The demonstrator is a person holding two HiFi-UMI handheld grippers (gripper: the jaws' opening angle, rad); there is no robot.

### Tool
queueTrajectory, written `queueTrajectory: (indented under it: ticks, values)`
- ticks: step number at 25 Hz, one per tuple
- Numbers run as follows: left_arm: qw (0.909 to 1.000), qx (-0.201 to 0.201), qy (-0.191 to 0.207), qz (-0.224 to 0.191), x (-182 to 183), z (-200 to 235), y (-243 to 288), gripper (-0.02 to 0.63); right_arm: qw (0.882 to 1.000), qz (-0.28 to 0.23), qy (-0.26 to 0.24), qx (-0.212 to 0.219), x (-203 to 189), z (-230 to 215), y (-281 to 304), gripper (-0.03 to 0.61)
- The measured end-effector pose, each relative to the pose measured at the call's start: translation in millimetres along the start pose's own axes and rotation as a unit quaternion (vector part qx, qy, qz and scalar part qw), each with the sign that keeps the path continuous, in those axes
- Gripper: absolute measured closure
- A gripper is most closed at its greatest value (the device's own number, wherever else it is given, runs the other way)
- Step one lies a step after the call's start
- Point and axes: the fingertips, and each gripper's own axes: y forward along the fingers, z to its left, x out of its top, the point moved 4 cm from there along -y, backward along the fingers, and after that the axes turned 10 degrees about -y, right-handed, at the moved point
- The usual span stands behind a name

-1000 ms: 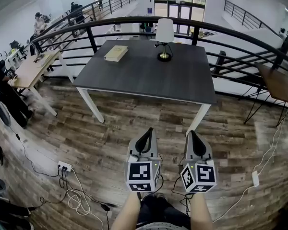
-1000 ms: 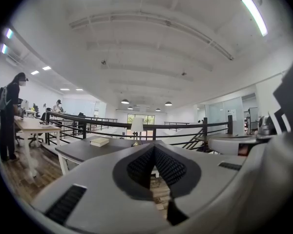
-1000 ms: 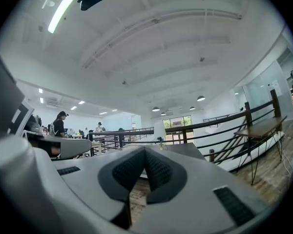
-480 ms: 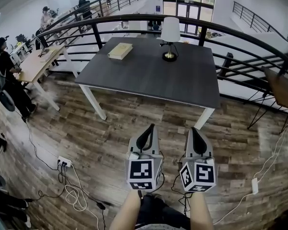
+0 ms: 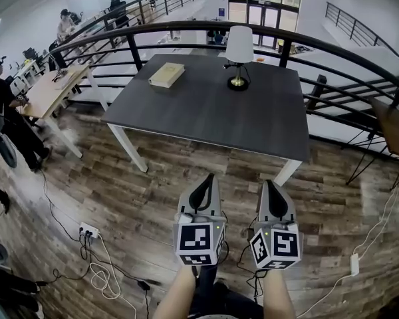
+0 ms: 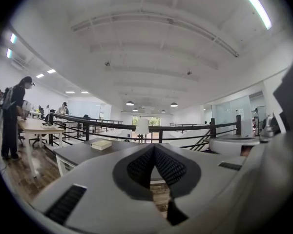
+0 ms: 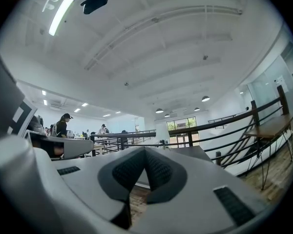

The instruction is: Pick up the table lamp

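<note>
The table lamp (image 5: 239, 52), with a white shade and a brass base on a dark foot, stands upright near the far edge of the dark grey table (image 5: 206, 111). From the left gripper view the lamp (image 6: 142, 128) shows small and far off above the jaws. Both grippers are held level over the wooden floor, well short of the table's near edge. My left gripper (image 5: 205, 183) is shut with nothing in it. Beside it, my right gripper (image 5: 270, 186) is also shut and empty. In the right gripper view the lamp (image 7: 161, 136) rises pale just above the closed jaw tips.
A beige book (image 5: 167, 74) lies at the table's far left. A curved black railing (image 5: 186, 28) runs behind the table. People stand at a wooden desk (image 5: 46, 88) on the left. A power strip and cables (image 5: 93, 238) lie on the floor; another table (image 5: 394, 118) stands right.
The table and lamp have drawn nearer and shifted slightly right in the head view as both grippers travelled forward together. Both stay shut.
</note>
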Motion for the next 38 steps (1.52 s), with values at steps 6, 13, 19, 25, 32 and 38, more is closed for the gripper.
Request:
queueTrajectory:
  ticks: [6,13,19,25,32,38]
  values:
    - [0.9999,-0.012,-0.003,0.008,1.6,25.9,52.6,0.584,1.000,0.009,-0.007,-0.011,-7.0,0.9,54.1,0.566]
    - [0.9991,-0.038,-0.007,0.021,14.8,59.5,127.0,0.584,1.000,0.018,-0.011,-0.017,-5.6,8.2,136.3,0.566]
    - [0.9985,-0.047,-0.008,0.025,20.5,90.2,179.2,0.584,0.999,0.025,-0.010,-0.029,-9.7,6.1,194.9,0.566]
    - [0.9981,-0.055,0.006,0.028,21.8,105.9,222.1,0.584,0.999,0.036,0.000,-0.038,-19.8,-0.4,239.6,0.566]
    - [0.9968,-0.067,-0.006,0.043,15.0,107.2,271.0,0.584,0.998,0.049,0.005,-0.039,-29.4,-15.8,284.8,0.566]
    - [0.9965,-0.069,-0.013,0.045,14.2,107.7,314.5,0.584,0.998,0.060,0.004,-0.037,-39.0,-38.2,326.1,0.566]
